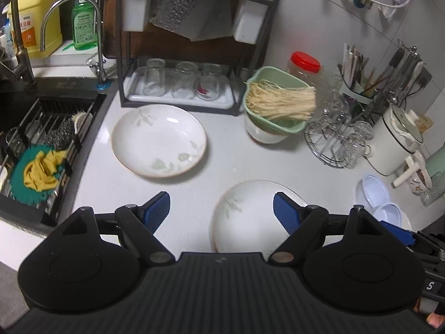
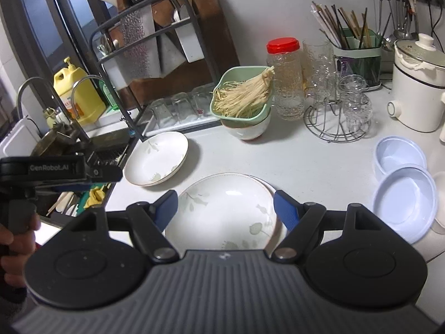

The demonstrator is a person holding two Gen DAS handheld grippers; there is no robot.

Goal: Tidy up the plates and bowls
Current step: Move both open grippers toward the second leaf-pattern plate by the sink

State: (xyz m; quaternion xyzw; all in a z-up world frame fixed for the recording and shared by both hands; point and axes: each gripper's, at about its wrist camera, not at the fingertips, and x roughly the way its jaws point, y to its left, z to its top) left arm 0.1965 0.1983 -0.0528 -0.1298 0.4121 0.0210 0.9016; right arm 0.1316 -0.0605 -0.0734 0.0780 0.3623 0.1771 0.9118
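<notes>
Spreading white beneath both grippers, the surface (image 1: 228, 156) carries everything | far plate (image 1: 159, 140) lies ahead-left of the left gripper (image 1: 221, 208), whose jaws gape wide, empty | near plate (image 2: 222, 213) sits just under the right gripper (image 2: 225, 208), jaws wide, untouched | plastic bowls (image 2: 404, 203) to its right
</notes>
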